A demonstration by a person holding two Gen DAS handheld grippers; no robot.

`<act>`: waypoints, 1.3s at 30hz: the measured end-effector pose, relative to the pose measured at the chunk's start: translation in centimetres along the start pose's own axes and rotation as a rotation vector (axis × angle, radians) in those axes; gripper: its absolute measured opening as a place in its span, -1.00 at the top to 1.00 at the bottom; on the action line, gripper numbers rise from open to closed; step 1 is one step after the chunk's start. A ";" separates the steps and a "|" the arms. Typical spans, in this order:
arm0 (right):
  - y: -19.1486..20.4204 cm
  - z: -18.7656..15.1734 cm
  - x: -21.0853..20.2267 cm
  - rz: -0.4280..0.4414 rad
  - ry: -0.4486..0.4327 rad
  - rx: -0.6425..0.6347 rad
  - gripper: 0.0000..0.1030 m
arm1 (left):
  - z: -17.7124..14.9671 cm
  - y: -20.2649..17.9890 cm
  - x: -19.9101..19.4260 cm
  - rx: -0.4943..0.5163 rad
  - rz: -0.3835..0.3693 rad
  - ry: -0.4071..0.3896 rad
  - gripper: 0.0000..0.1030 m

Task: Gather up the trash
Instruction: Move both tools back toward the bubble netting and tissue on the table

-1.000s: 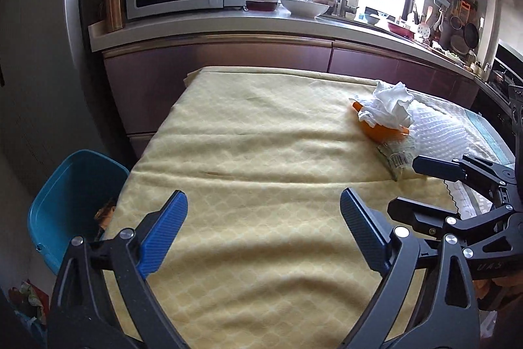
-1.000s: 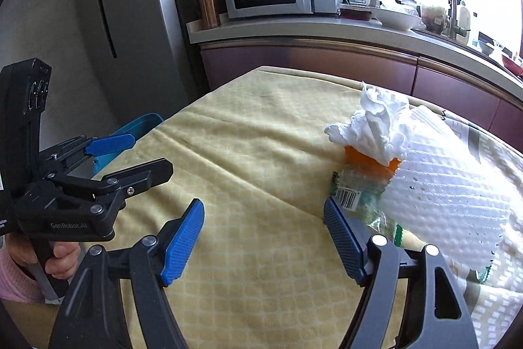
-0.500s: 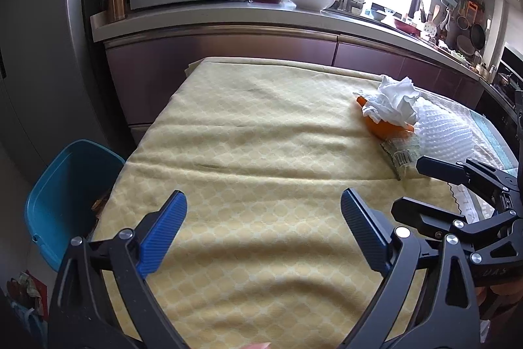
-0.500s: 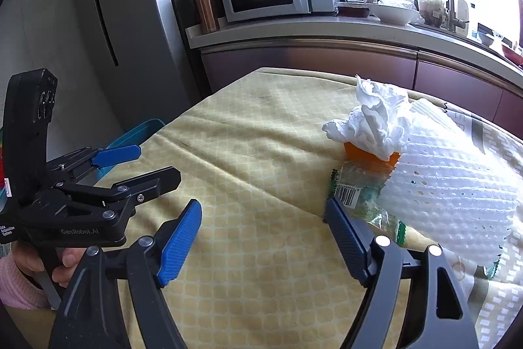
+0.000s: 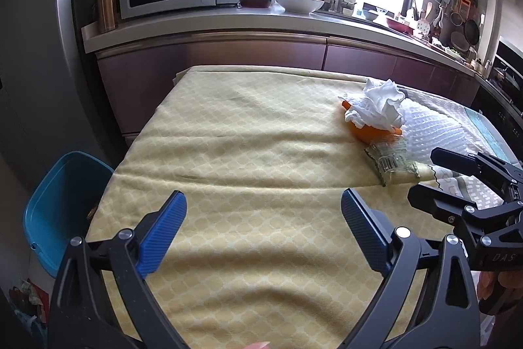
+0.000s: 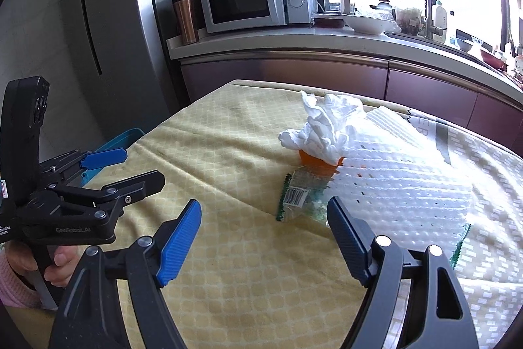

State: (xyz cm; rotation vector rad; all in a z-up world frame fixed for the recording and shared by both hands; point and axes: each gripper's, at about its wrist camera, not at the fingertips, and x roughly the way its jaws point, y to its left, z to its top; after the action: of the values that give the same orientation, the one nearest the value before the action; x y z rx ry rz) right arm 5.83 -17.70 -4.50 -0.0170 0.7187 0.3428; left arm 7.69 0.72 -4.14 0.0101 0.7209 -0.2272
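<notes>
Since a second ago the right gripper [image 6: 261,237] has eased forward toward the pile of trash, so the clear wrapper now sits just beyond its right fingertip, while the left gripper [image 5: 263,228] has barely shifted. Reading the table from left to right: a blue bin [image 5: 62,205] stands on the floor off the table's left edge, at about nine o'clock from the left gripper. The left gripper hovers over bare yellow tablecloth [image 5: 245,146], jaws spread wide with nothing between them. At about two o'clock from it lies the trash: a crumpled white tissue [image 6: 327,126] resting on an orange piece [image 6: 315,161], a clear plastic wrapper [image 6: 299,197] with a barcode just in front, and a white foam net sheet [image 6: 402,182] touching them on the right. The right gripper, at the far right, also has its jaws wide and empty, pointing down at the wrapper at about one o'clock. The risk, as I judge it, is that the thin wrapper lies flat on soft cloth, so closing jaws could pinch the tablecloth instead, or slide over the wrapper. A grab at the light, loosely piled tissue might knock it off the orange piece or snag the foam net.
</notes>
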 end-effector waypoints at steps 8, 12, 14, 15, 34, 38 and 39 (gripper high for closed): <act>-2.0 -0.1 -0.7 -0.048 -0.004 0.027 -0.49 | 0.3 -1.5 0.7 0.029 -0.021 0.010 -0.82; -3.1 -0.1 -0.9 -0.067 -0.007 0.051 -0.49 | 0.5 -2.2 0.9 0.040 -0.029 0.012 -0.82; -3.6 -0.2 -0.9 -0.077 -0.003 0.059 -0.49 | 0.6 -2.5 0.9 0.043 -0.035 0.009 -0.82; -3.8 -0.2 -0.8 -0.077 0.000 0.065 -0.49 | 0.7 -2.6 0.9 0.045 -0.037 0.005 -0.82; -4.0 -0.3 -0.3 -0.081 0.018 0.053 -0.49 | 1.0 -4.4 1.6 0.074 -0.082 0.019 -0.80; -4.1 -0.3 -0.4 -0.083 0.015 0.046 -0.49 | 1.2 -4.7 1.9 0.074 -0.096 0.023 -0.77; -4.1 -0.3 -0.6 -0.084 0.013 0.045 -0.49 | 1.2 -4.8 2.0 0.076 -0.099 0.024 -0.74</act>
State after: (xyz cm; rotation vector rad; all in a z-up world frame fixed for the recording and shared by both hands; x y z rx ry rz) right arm 6.57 -21.82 -4.75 -0.0066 0.7363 0.2467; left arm 8.88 -4.47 -4.20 0.0490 0.7368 -0.3497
